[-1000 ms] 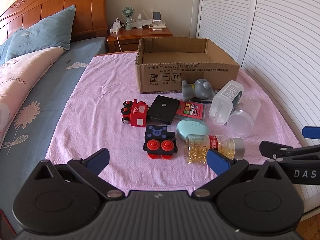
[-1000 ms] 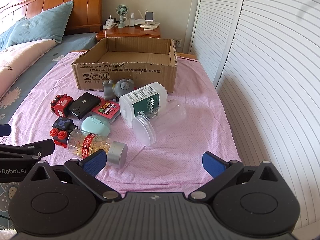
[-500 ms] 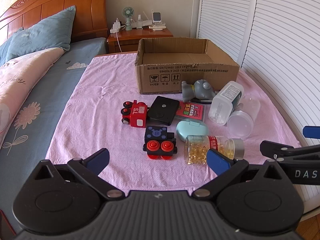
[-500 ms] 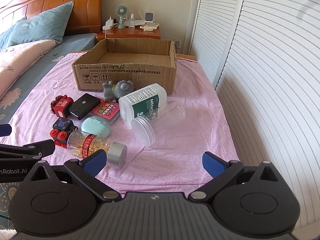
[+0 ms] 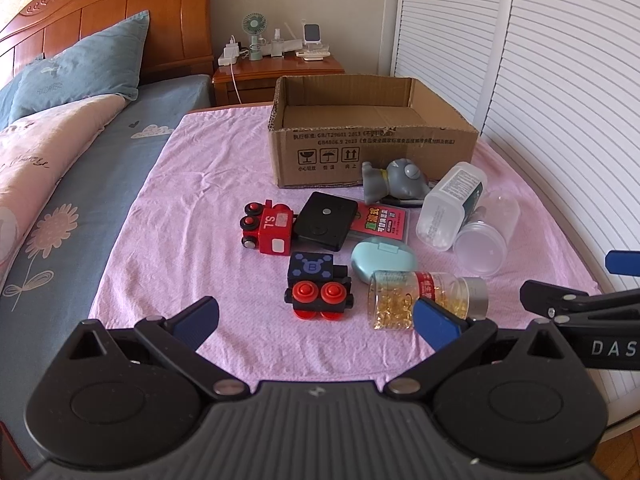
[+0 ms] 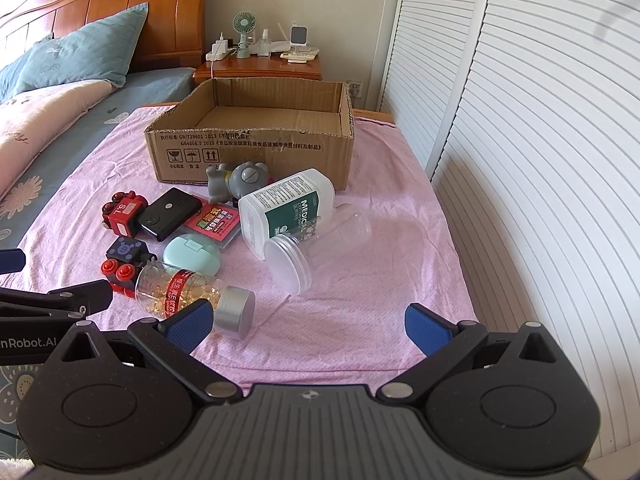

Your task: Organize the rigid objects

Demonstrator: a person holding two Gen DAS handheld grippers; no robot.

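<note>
I hold my left gripper (image 5: 316,322) and right gripper (image 6: 306,326) spread wide, gripping nothing, above the near edge of the pink cloth (image 6: 360,300), where toys, bottles and cases lie just before the empty cardboard box (image 6: 256,148)

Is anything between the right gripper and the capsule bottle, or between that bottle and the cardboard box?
Nothing lies between the open right gripper and the capsule bottle. Toward the cardboard box, the mint case, red card pack and grey figurine lie on the cloth between; lifting over them avoids contact.
</note>
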